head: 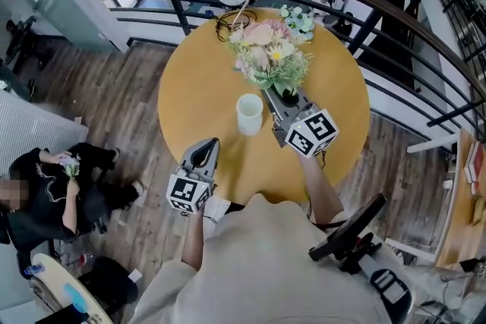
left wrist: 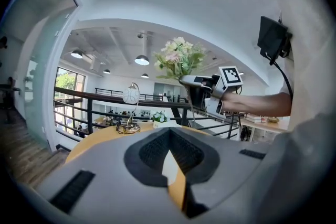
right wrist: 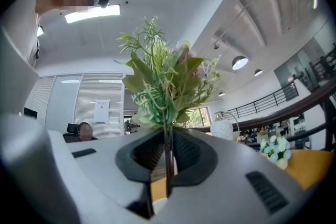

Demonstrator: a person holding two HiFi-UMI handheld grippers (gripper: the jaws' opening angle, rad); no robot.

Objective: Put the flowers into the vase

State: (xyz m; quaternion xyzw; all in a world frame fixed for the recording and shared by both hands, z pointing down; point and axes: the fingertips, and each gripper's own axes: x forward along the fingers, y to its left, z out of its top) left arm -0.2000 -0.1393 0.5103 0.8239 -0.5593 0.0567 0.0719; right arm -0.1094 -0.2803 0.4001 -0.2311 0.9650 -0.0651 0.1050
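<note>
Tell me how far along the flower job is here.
Done: the bouquet is off the table, clamped by its stems in the right gripper. In hand: it is held up beside the white vase, not in it. Still to do: lowering the stems into the empty vase and letting go. The left gripper is shut, holding nothing.

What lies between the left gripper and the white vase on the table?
Nothing stands there. Only bare yellow tabletop separates the left gripper from the white vase, as the head view shows.

White vase [head: 249, 114], pastel flowers [head: 267, 51]
</note>
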